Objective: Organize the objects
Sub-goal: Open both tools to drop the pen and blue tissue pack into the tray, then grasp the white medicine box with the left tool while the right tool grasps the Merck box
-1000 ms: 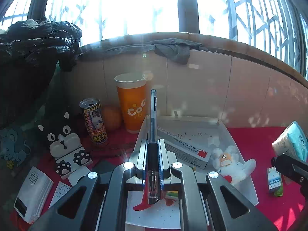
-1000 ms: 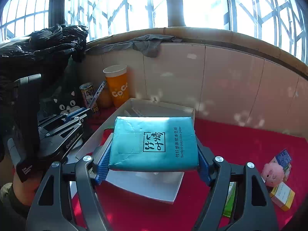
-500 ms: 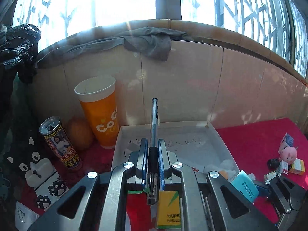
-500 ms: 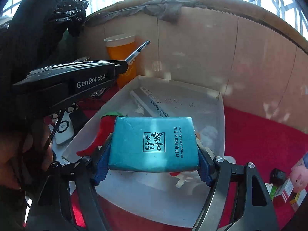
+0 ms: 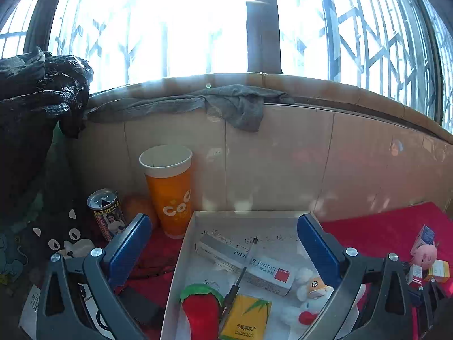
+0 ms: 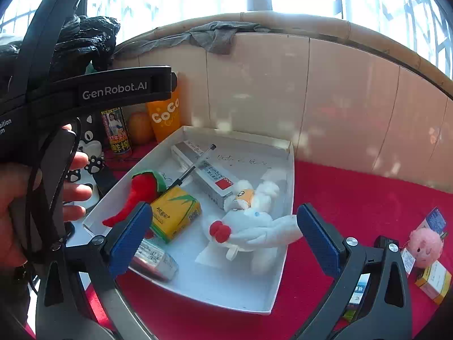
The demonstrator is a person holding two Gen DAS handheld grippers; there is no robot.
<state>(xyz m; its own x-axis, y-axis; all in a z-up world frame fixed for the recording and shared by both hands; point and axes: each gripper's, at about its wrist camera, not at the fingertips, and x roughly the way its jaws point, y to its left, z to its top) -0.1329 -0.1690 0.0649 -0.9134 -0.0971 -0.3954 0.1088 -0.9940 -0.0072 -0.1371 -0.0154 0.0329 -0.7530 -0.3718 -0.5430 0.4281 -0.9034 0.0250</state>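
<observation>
Currently: both grippers, left (image 5: 223,243) and right (image 6: 223,229), jaws opening and empty, above the box (image 6: 288,175); pen (image 6: 195,165) inside, long axis near-left to far-right across the carton (image 6: 209,175), nearer the left gripper.

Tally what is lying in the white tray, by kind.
Plush toys: 2, the red chili and the white plush
Wrapped packs: 2, the yellow pack and the silvery pack at the near edge of the tray
Boxes: 1, the long white box
Pens: 1, the pen
Total: 6
</observation>
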